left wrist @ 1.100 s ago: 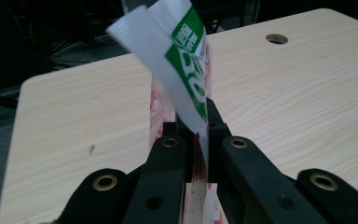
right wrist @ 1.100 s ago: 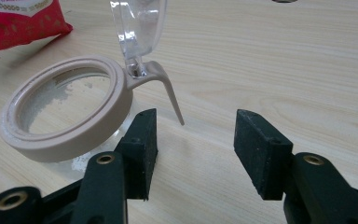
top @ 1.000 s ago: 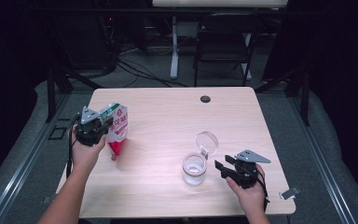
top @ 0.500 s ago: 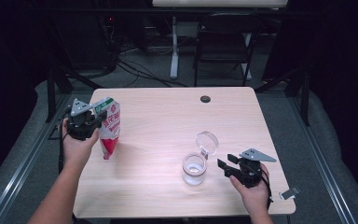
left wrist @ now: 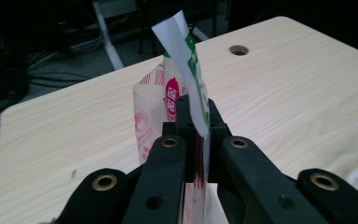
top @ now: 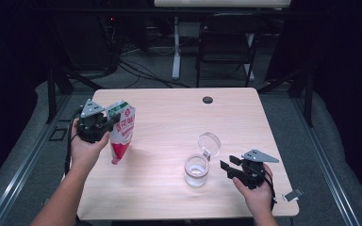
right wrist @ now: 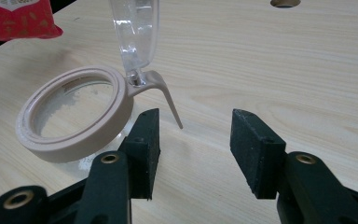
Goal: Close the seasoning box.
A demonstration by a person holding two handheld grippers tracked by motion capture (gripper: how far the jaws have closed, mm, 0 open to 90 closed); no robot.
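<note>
While left gripper [top: 104,123] pinches pouch [top: 121,134] near table's [top: 169,113] left edge, right gripper [top: 229,168], jaws spread, waits beside open jar [top: 197,170]; pouring likely next.

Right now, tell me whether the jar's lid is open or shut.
Open. The jar has its clear lid flipped up on its hinge, and the right tool's view looks straight into the uncovered mouth.
</note>
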